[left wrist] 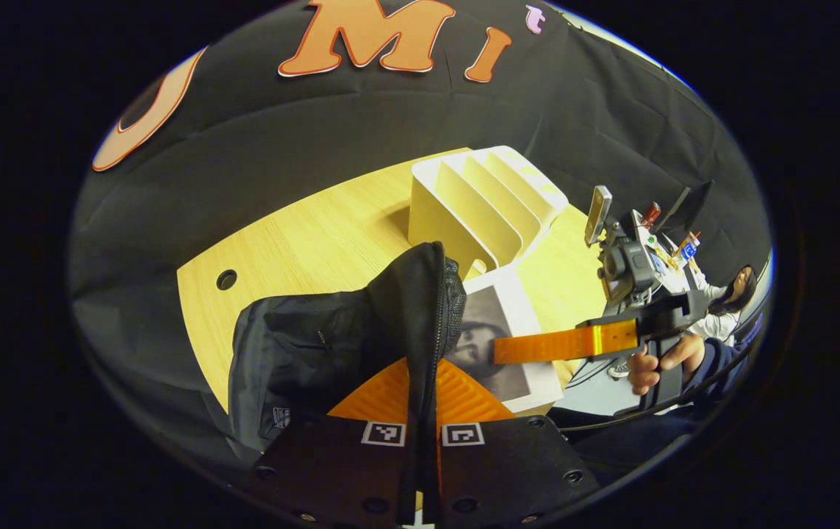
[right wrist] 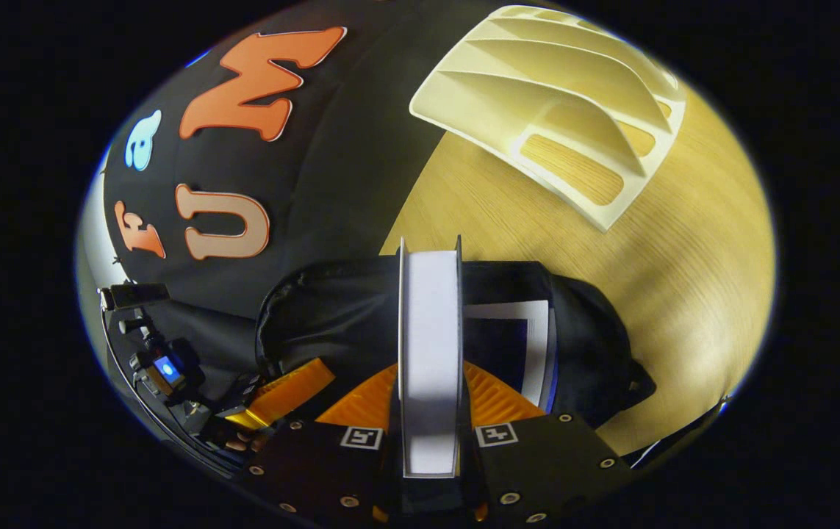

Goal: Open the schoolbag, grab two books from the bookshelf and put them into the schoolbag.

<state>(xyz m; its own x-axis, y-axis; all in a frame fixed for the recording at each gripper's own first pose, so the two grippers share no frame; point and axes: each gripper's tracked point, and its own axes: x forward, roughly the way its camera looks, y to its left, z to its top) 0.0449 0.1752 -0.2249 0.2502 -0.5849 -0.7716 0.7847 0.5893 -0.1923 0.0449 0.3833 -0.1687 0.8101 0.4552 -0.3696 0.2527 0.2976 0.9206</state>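
The black schoolbag [left wrist: 302, 345] lies on the wooden table [left wrist: 317, 242]. My left gripper [left wrist: 423, 382] is shut on the bag's opening edge [left wrist: 423, 294] and holds it up. A book [left wrist: 500, 330] with a face on its cover hangs beside the opening, pinched by my right gripper [left wrist: 511, 349]. In the right gripper view, my right gripper [right wrist: 431, 375] is shut on that book [right wrist: 431, 330], edge-on above the open schoolbag [right wrist: 339, 308]. Another book [right wrist: 530, 338] lies inside the bag. My left gripper [right wrist: 295, 393] shows at the lower left.
The white bookshelf [left wrist: 486, 206] stands empty behind the bag, its slots [right wrist: 559, 95] open. A cable hole [left wrist: 226, 279] sits near the table's left edge. A hand [left wrist: 655, 364] holds the right gripper, and a seated person [left wrist: 728, 301] is far off at the right.
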